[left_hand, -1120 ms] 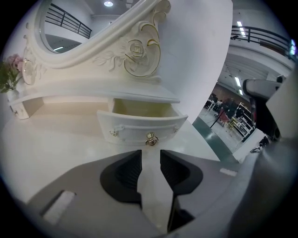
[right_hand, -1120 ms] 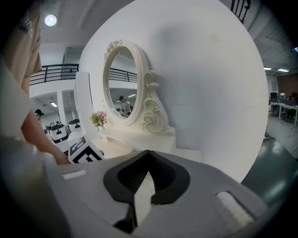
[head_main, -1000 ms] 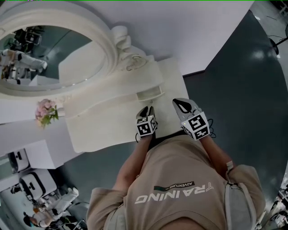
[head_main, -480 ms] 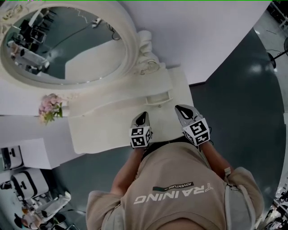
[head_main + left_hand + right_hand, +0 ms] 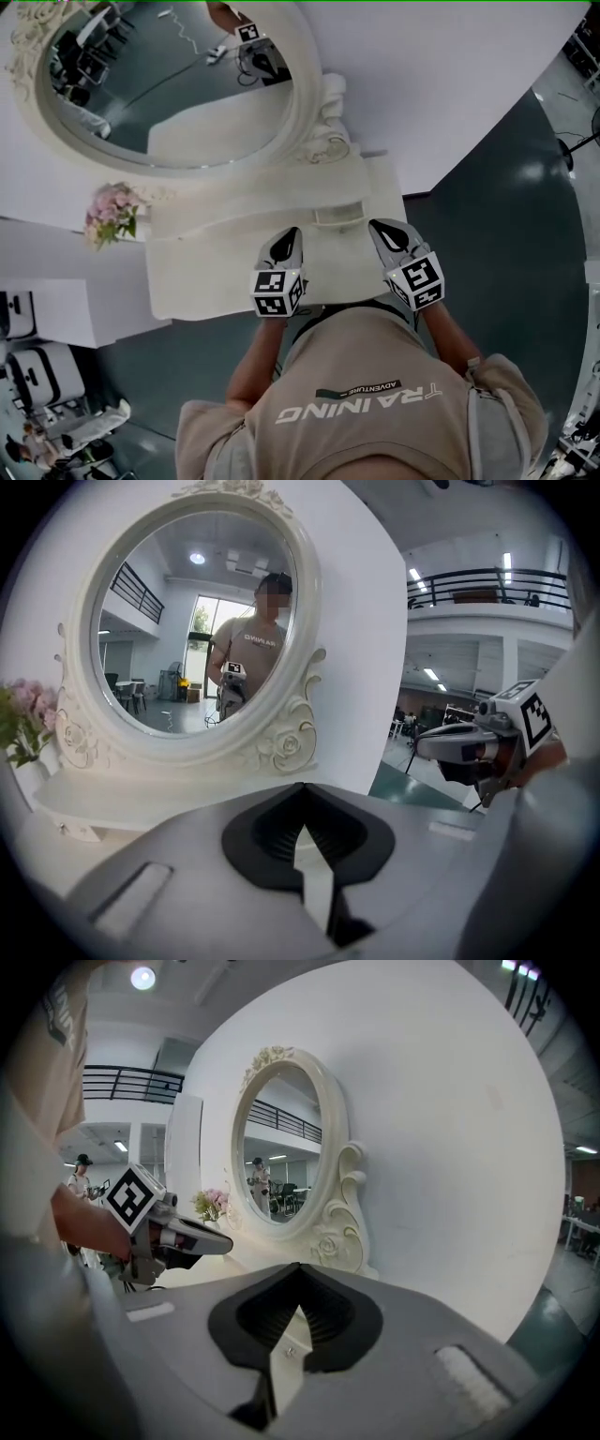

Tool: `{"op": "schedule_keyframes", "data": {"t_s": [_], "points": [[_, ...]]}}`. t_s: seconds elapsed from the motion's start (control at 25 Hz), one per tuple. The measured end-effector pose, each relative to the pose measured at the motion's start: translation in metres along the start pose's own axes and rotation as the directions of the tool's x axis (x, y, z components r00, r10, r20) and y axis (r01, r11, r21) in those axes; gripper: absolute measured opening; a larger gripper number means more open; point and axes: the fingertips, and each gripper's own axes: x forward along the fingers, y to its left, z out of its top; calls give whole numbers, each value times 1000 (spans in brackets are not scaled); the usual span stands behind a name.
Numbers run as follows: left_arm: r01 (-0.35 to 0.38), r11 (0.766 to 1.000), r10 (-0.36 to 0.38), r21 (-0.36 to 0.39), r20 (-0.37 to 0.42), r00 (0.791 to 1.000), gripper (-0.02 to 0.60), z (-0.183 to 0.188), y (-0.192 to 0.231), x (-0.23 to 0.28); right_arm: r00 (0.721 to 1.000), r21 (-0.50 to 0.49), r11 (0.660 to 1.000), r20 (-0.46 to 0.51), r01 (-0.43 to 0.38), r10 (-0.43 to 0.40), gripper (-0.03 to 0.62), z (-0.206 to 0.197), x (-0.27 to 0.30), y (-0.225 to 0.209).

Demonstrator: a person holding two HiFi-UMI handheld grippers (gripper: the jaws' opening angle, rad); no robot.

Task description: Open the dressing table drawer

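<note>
The cream dressing table [image 5: 216, 272] stands against a white wall with its oval mirror [image 5: 173, 89] above. Its small drawer [image 5: 339, 214] sits in the raised shelf at the table's right end and looks slightly pulled out. My left gripper [image 5: 291, 232] hovers over the tabletop, left of the drawer, shut with nothing between its jaws [image 5: 302, 786]. My right gripper [image 5: 379, 226] hangs just right of the drawer, its jaws also shut and empty [image 5: 300, 1265]. Neither touches the drawer. A small knob [image 5: 288, 1351] shows through the right jaws' gap.
Pink flowers [image 5: 112, 214] stand at the table's left end. A white curved wall panel [image 5: 441, 84] backs the table. Dark floor [image 5: 506, 234] lies to the right, and white machines [image 5: 37, 375] stand at the lower left. The person's torso [image 5: 366, 403] fills the near side.
Both grippers have risen and drawn back from the drawer, the left one more and towards the left. The view has tilted up, so more of the mirror shows.
</note>
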Motion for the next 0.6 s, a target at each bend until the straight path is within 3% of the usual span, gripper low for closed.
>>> {"op": "schedule_keyframes", "data": {"t_s": [0.2,0.4,0.6], "points": [[20,1000,-22,18,96,995,17,48,-6,-18,996,-30,1000,85,6,-4,2,46,-13,3],[32,998,-44,61,207,977,17,100,-13,-35,988,-77,997,156,15,-3,2,80,-25,5],[5,993,-37,118,264,964,17,130,-16,-42,976,-96,995,217,12,10,2,108,-34,5]]}}
